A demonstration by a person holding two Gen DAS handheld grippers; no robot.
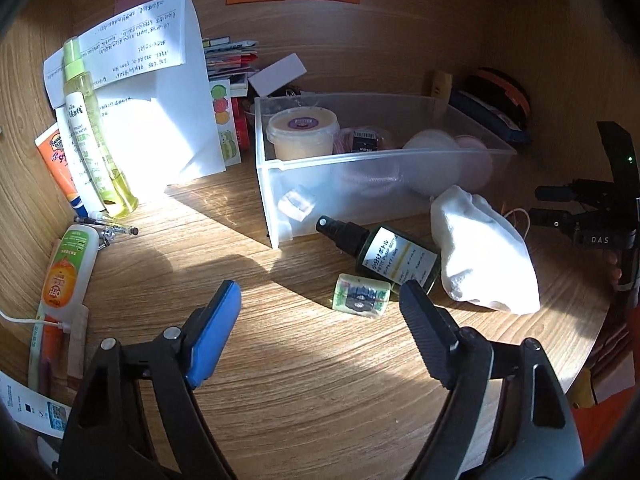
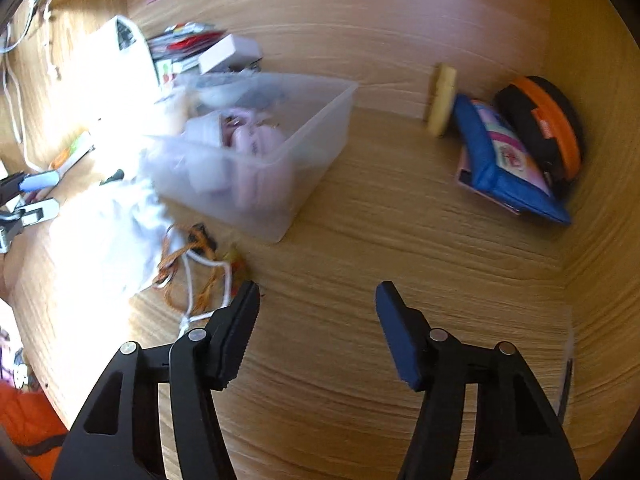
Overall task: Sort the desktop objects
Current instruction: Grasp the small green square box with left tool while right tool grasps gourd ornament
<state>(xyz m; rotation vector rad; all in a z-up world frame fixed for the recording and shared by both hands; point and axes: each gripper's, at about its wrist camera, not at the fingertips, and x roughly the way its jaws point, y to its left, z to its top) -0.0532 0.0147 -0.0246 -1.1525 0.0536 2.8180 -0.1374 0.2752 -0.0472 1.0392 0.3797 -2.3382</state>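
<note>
The left gripper [image 1: 320,300] has its jaws wide apart, holding nothing above the wooden desk [image 1: 300,380]. The right gripper [image 2: 316,300] is equally wide, empty. Near the one translucent plastic bin [image 1: 360,184] lie one dark green spray bottle [image 1: 384,252], one small clear square jar [image 1: 362,295] and one white cloth pouch [image 1: 480,252].

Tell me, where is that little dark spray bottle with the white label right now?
In the left wrist view the dark spray bottle lies on its side on the wooden desk, just in front of the clear plastic bin, between a small green packet and a white cloth.
</note>
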